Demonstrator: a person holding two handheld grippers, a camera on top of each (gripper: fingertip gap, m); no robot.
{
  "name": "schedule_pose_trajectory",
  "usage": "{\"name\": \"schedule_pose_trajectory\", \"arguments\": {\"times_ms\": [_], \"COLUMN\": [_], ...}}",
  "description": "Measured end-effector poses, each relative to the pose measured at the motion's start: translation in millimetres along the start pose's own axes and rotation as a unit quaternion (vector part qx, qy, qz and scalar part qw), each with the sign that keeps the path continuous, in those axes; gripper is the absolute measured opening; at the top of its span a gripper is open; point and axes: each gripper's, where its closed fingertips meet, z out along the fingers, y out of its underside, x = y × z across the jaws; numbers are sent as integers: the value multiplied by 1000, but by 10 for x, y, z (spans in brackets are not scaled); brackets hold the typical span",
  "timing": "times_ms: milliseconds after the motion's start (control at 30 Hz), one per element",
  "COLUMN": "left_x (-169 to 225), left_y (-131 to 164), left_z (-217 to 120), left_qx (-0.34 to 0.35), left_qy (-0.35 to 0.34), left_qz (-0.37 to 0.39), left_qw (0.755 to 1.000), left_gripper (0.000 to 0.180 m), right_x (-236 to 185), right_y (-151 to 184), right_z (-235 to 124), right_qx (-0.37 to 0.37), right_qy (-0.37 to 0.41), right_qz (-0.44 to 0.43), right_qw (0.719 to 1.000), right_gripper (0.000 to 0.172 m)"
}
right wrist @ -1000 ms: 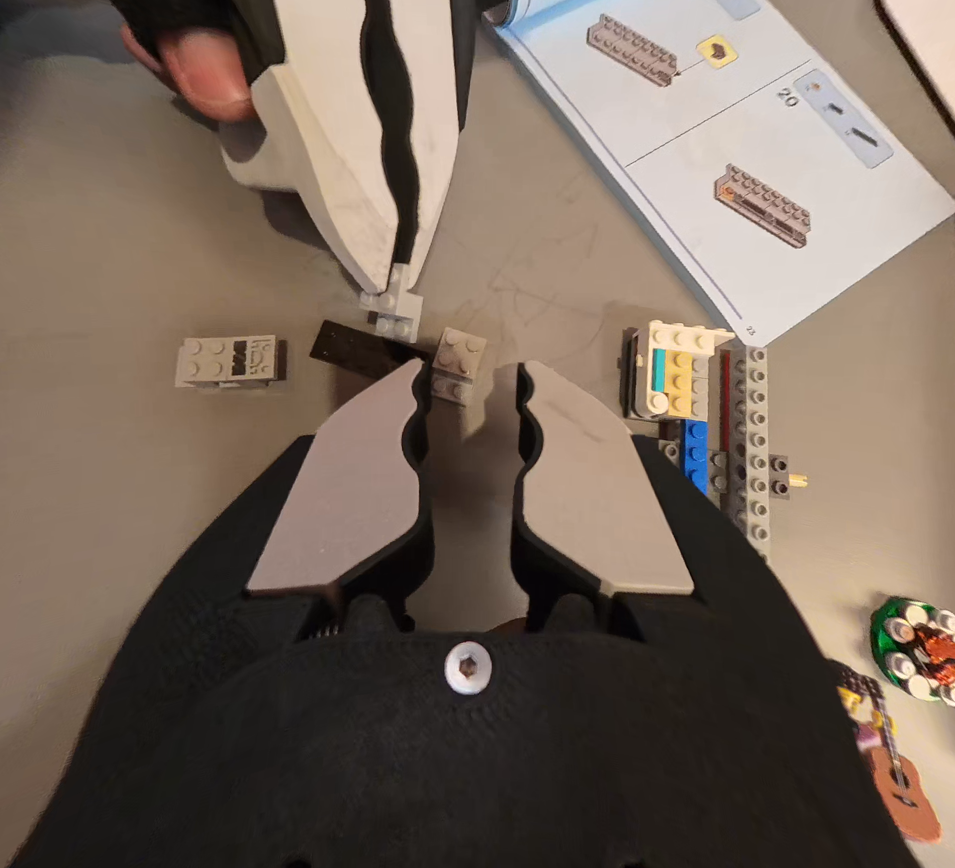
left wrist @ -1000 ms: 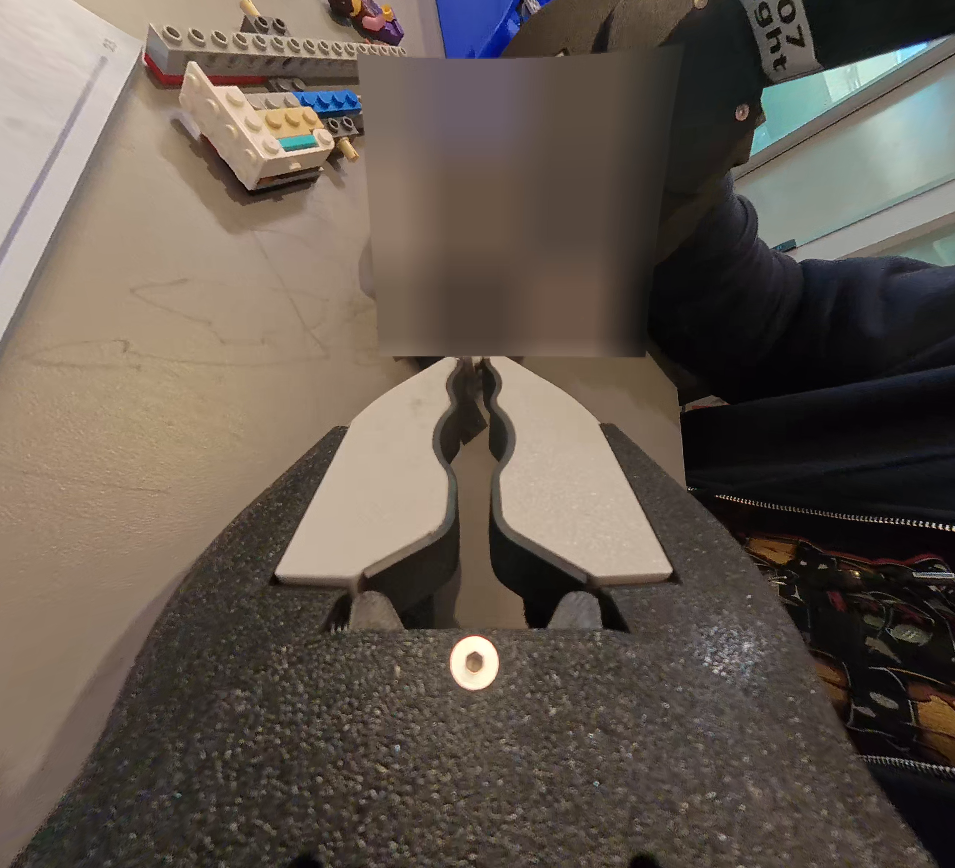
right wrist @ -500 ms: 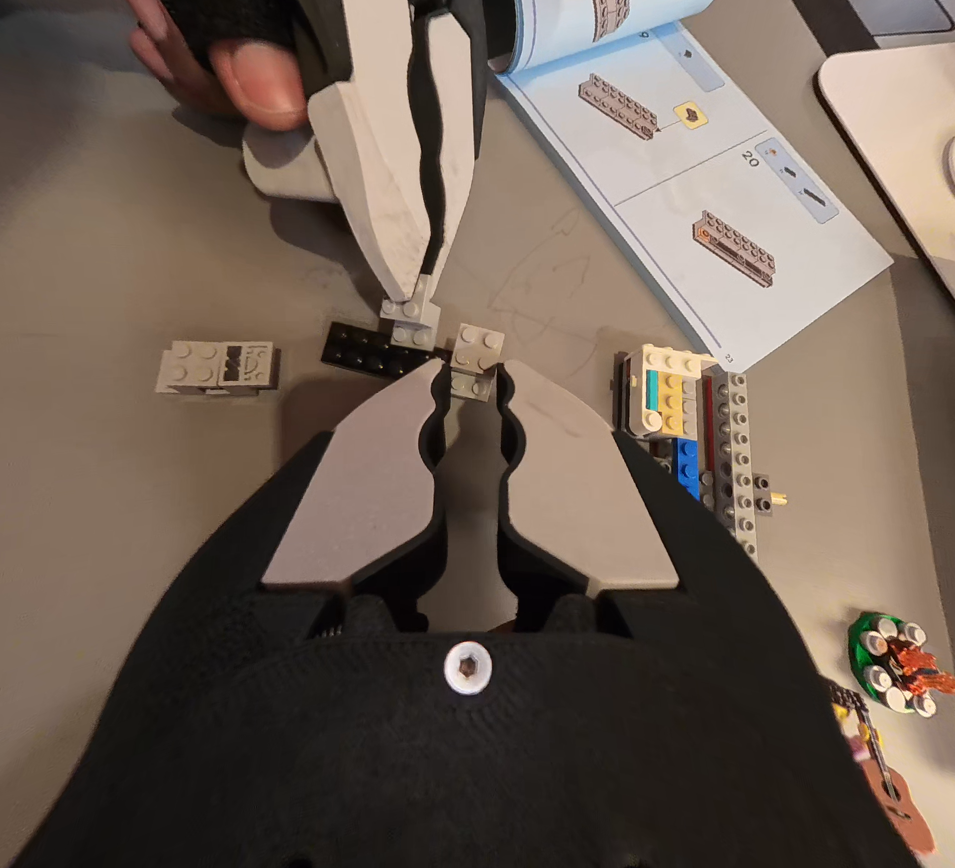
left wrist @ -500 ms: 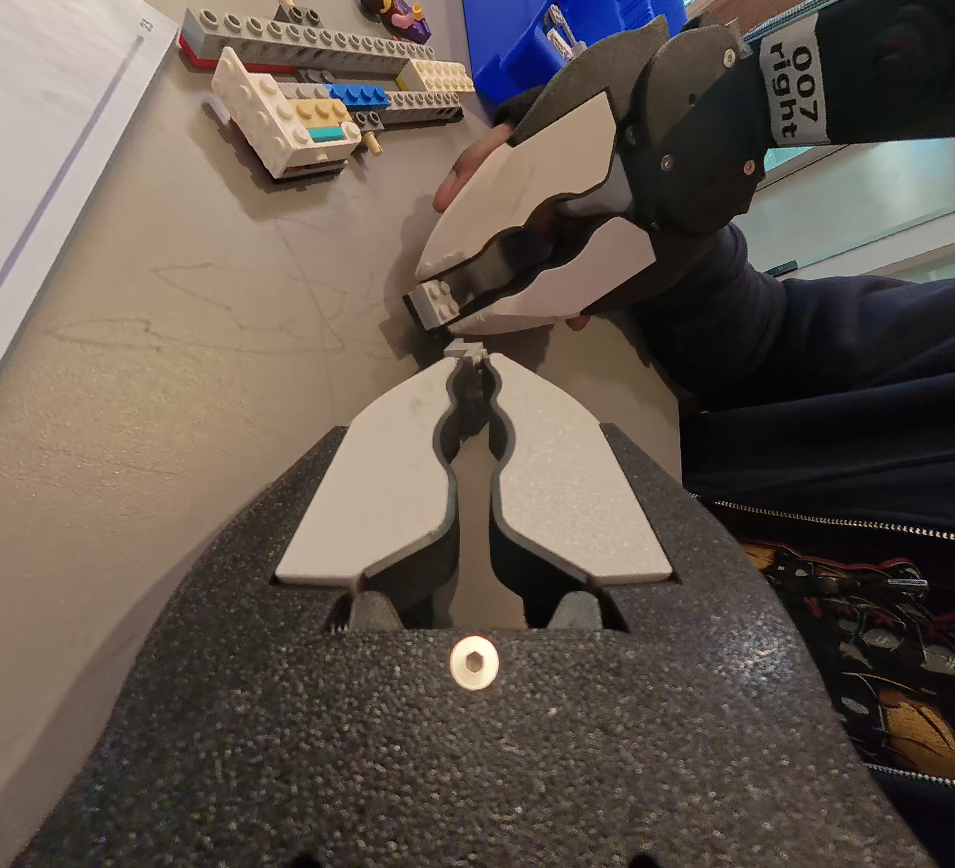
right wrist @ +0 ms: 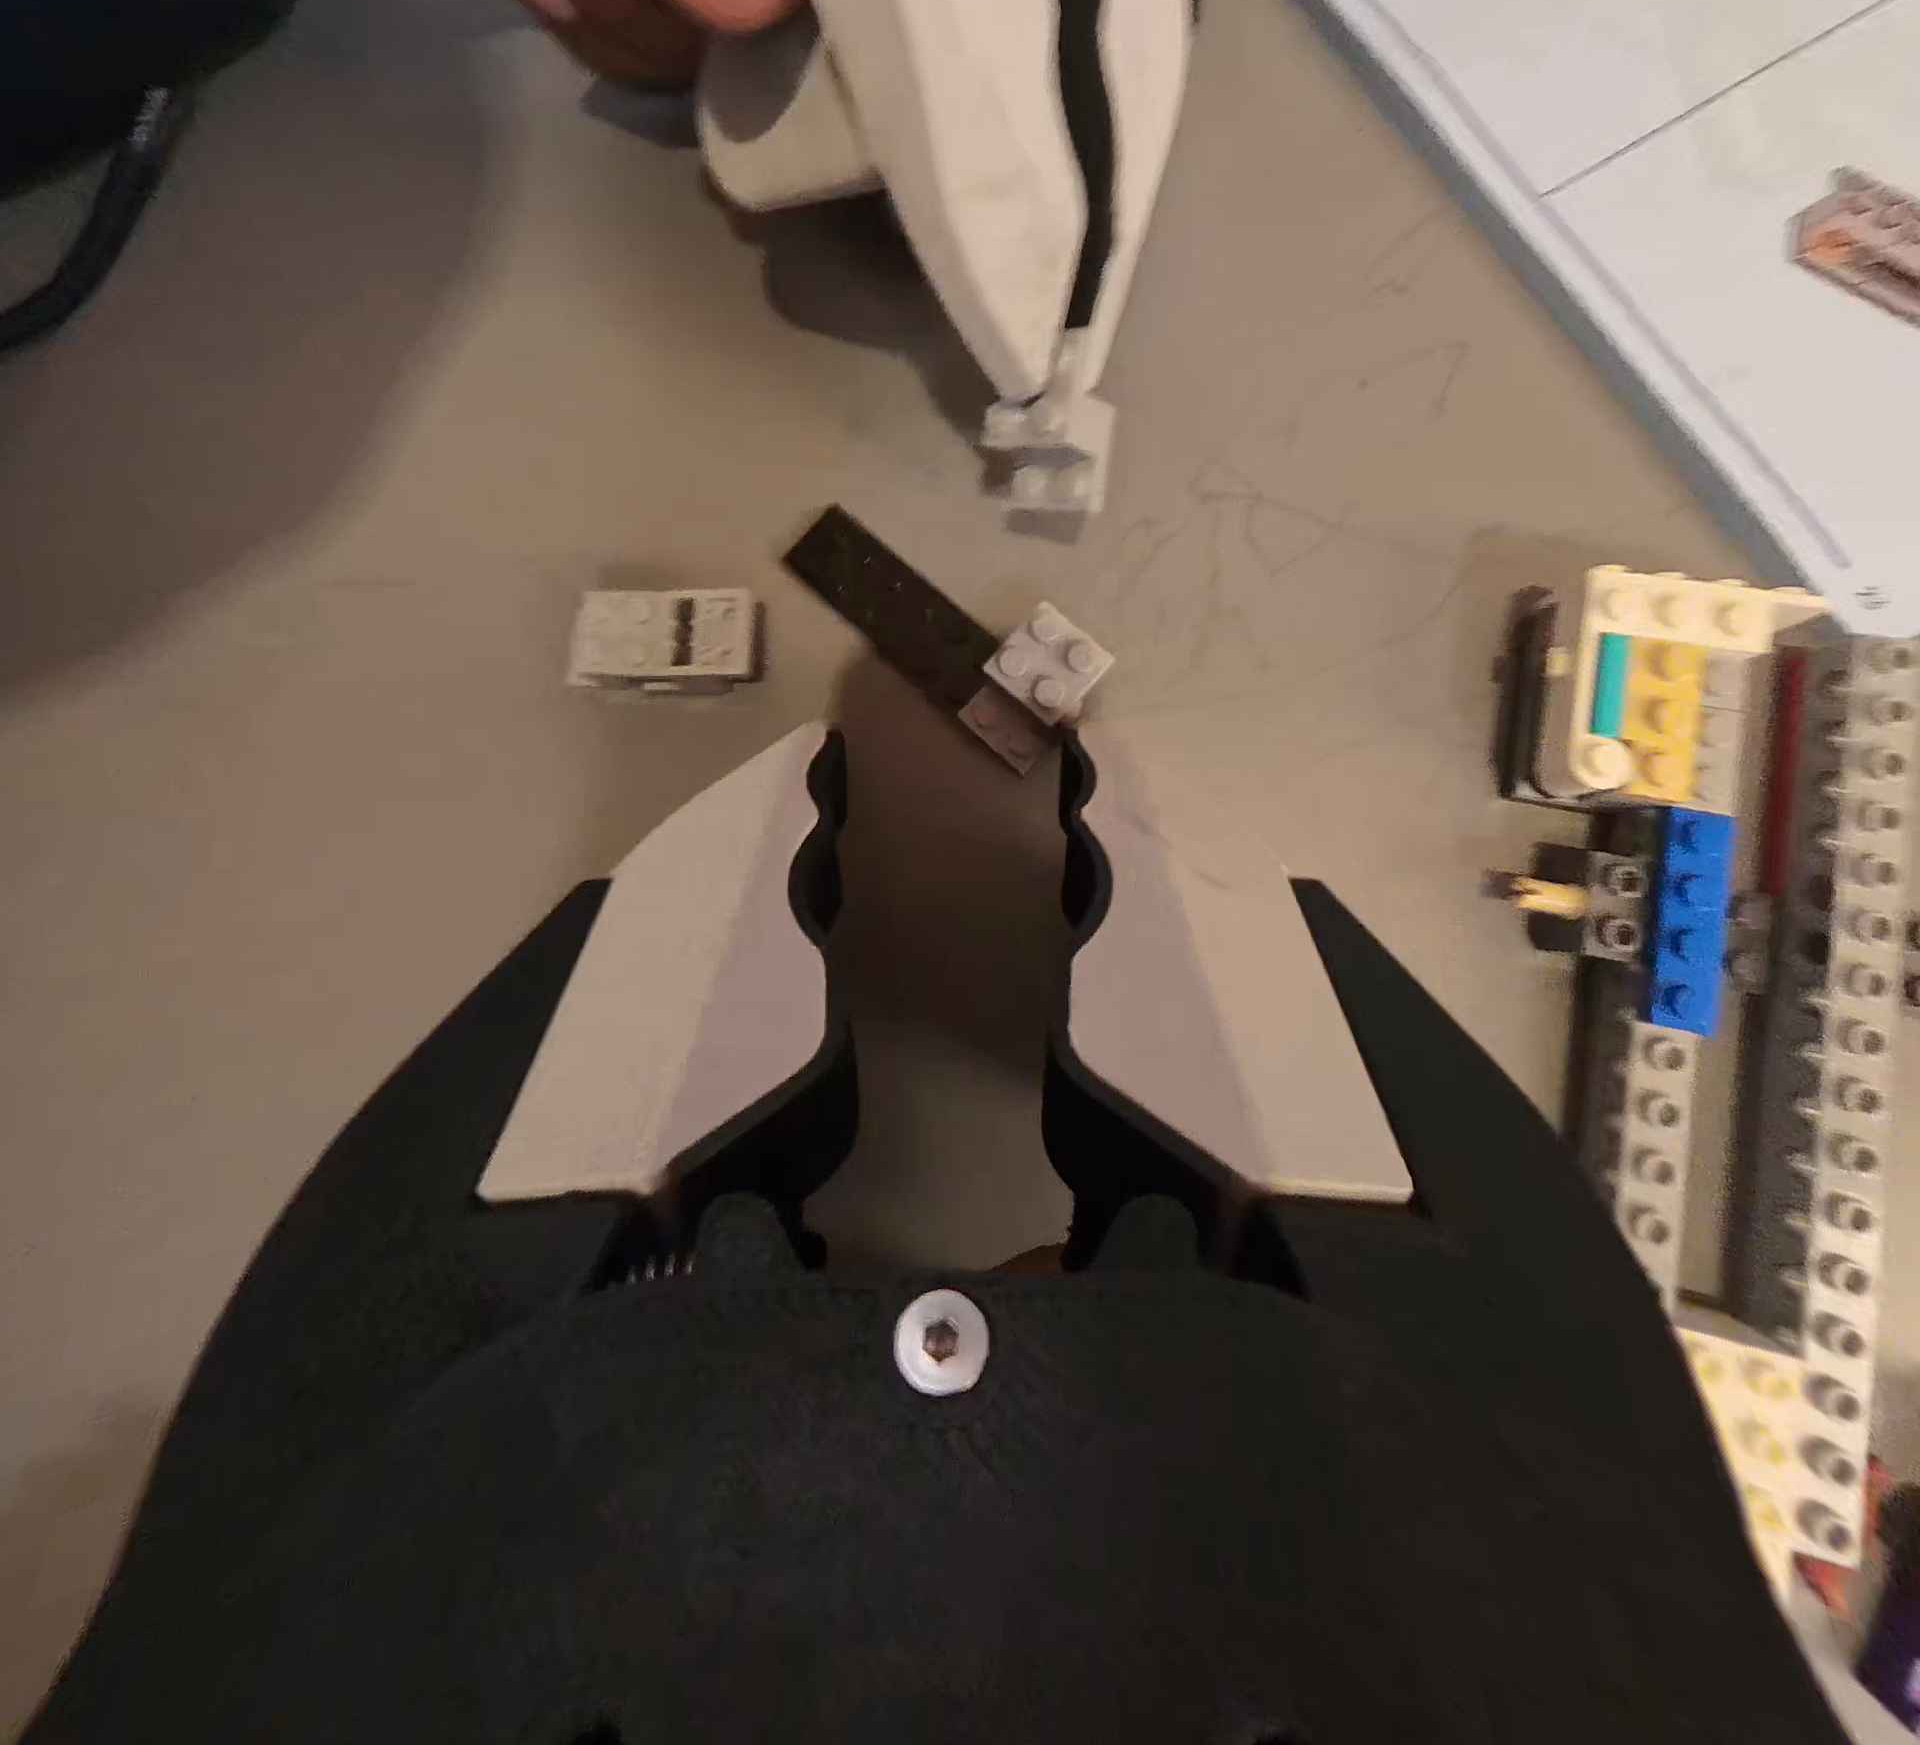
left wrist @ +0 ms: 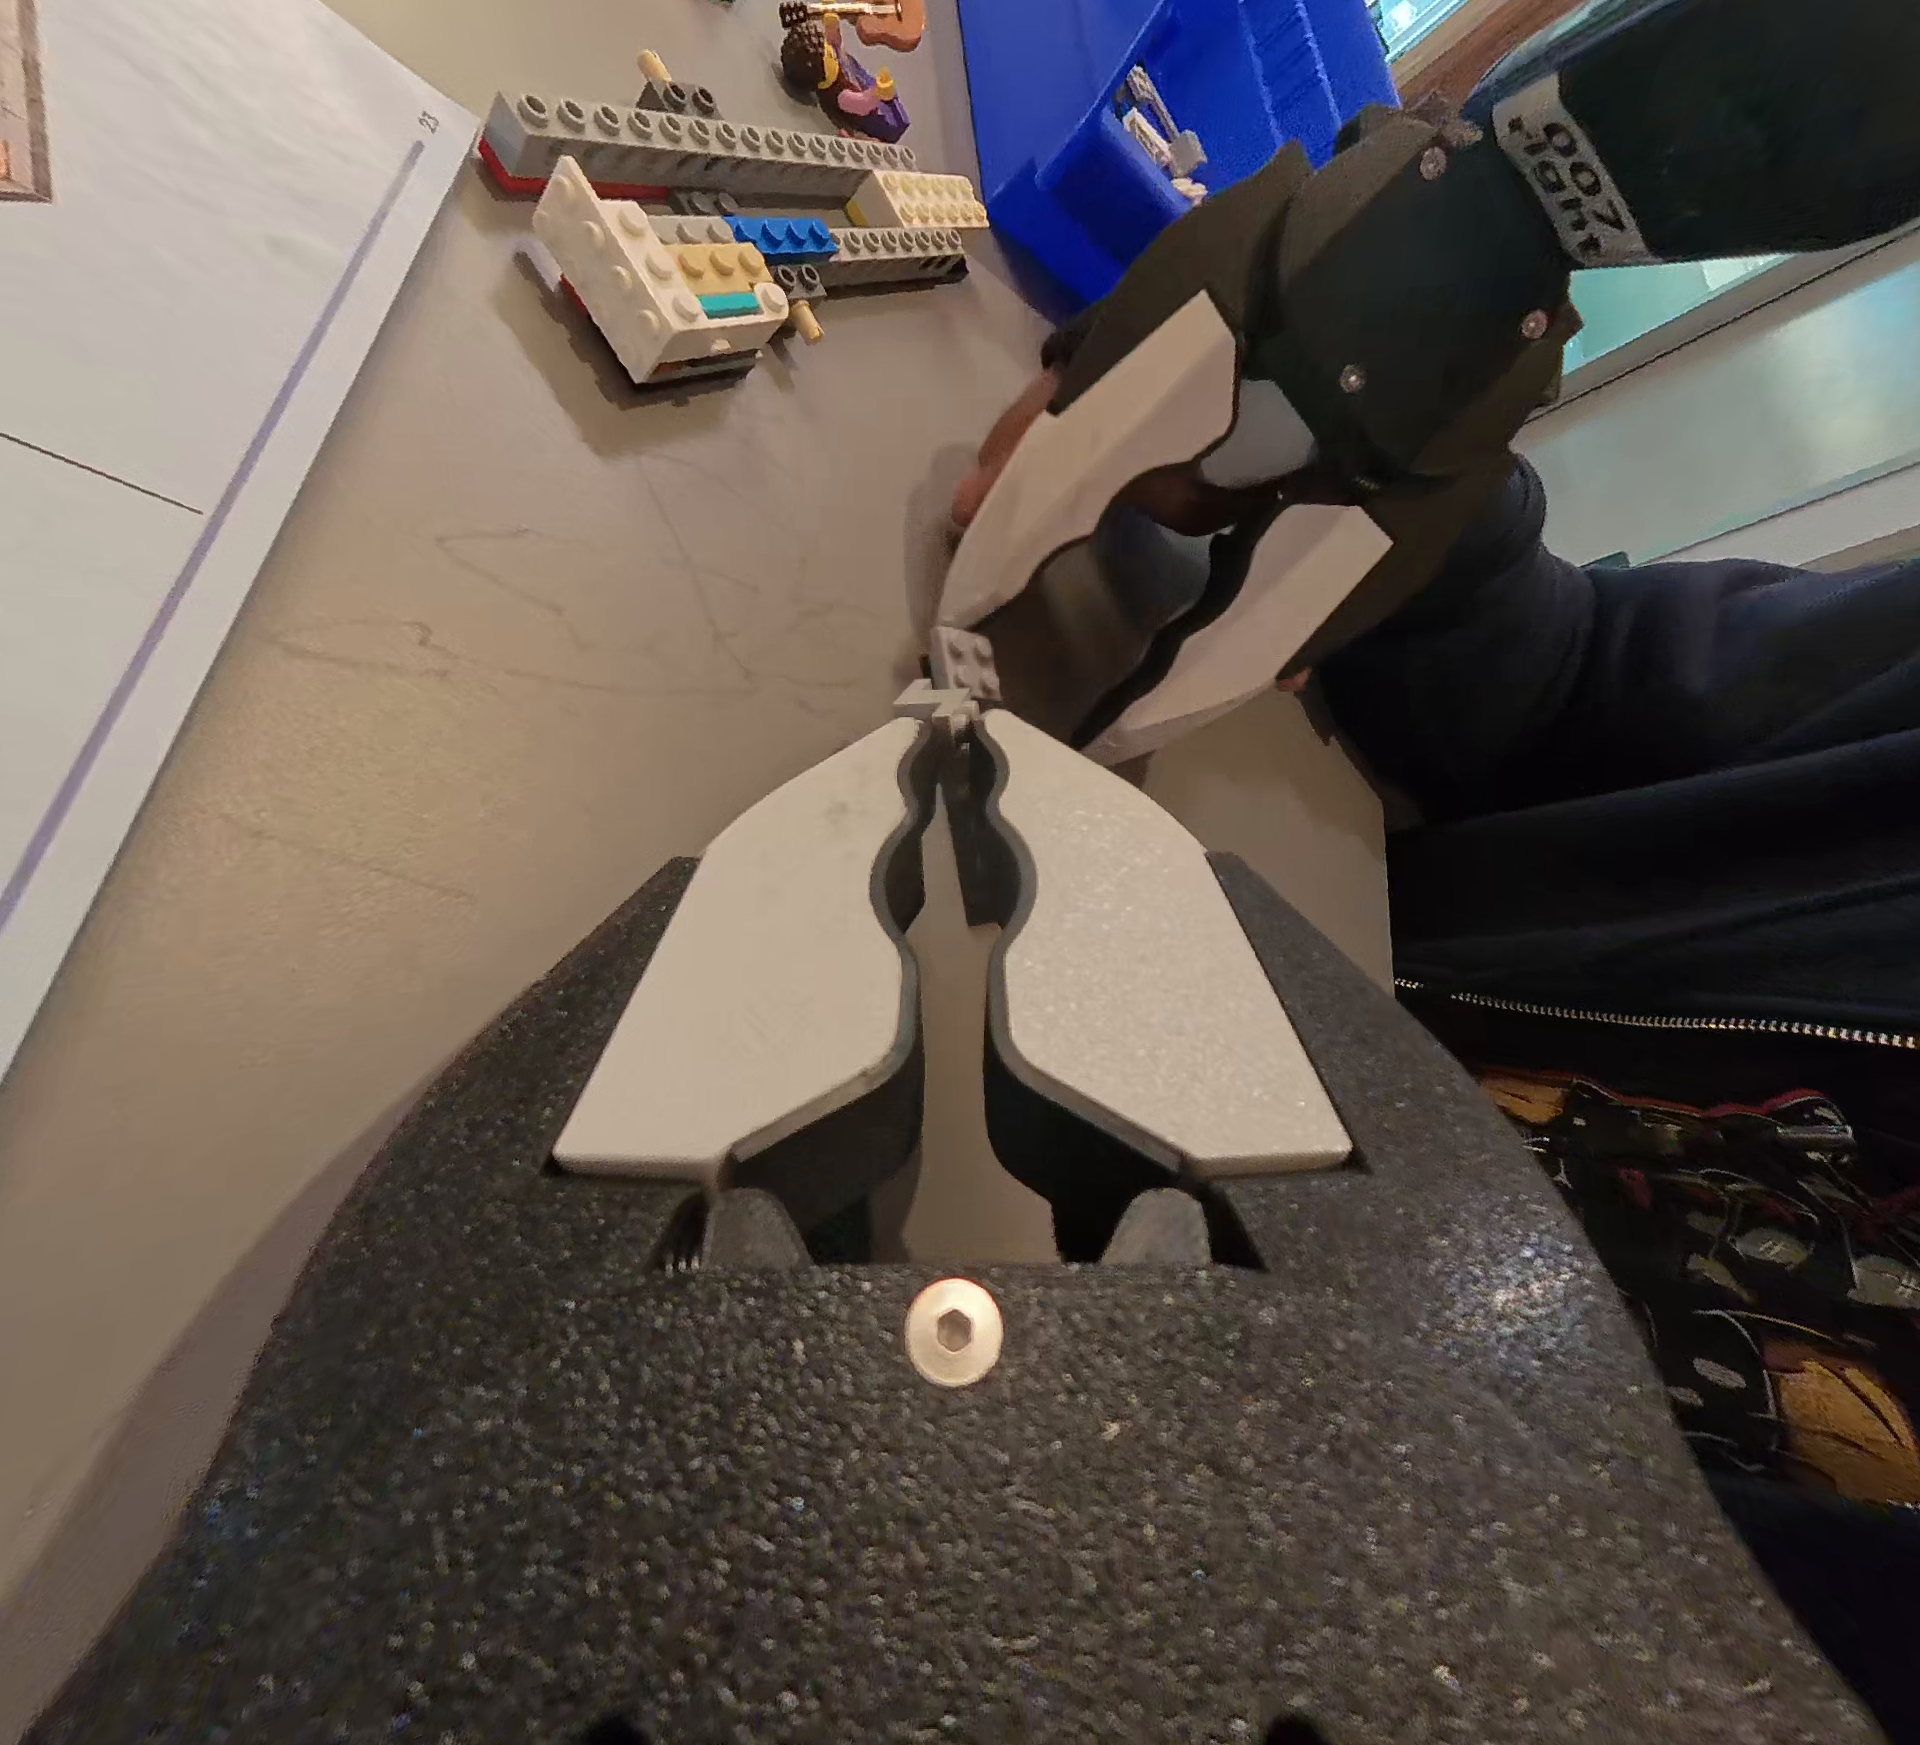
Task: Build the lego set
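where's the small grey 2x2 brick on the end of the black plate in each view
Left wrist view: the grey 2x2 brick sits just beyond the shut fingertips, centre frame, under the other gripper's upper finger.
Right wrist view: it lies centre frame, on the black plate, just ahead of the open right fingertip.
Shared landmark: the brick build with blue piece.

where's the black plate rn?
Right wrist view, centre: the black plate lies flat on the table just ahead of the open right gripper, a grey 2x2 brick at its near end, a grey block to its left.
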Motion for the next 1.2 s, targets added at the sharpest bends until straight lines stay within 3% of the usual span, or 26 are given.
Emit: {"name": "schedule_pose_trajectory", "arguments": {"times_ms": [333, 500, 833, 1200], "left_x": [23, 111, 274, 287], "left_y": [23, 102, 244, 250], "left_z": [-57, -17, 30, 18], "left_qx": [0, -22, -68, -73], "left_qy": [8, 28, 57, 58], "left_qz": [11, 21, 51, 62], "left_qw": [1000, 999, 995, 994], "left_gripper": [6, 5, 5, 6], "right_x": [106, 87, 24, -59], "right_y": [-11, -83, -299, -332], "right_z": [58, 123, 46, 44], "right_qx": [6, 9, 55, 71], "right_qy": [11, 8, 26, 8], "right_qz": [-76, -77, -114, -134], "right_qw": [997, 997, 992, 988], "right_gripper": [46, 31, 28, 27]}}
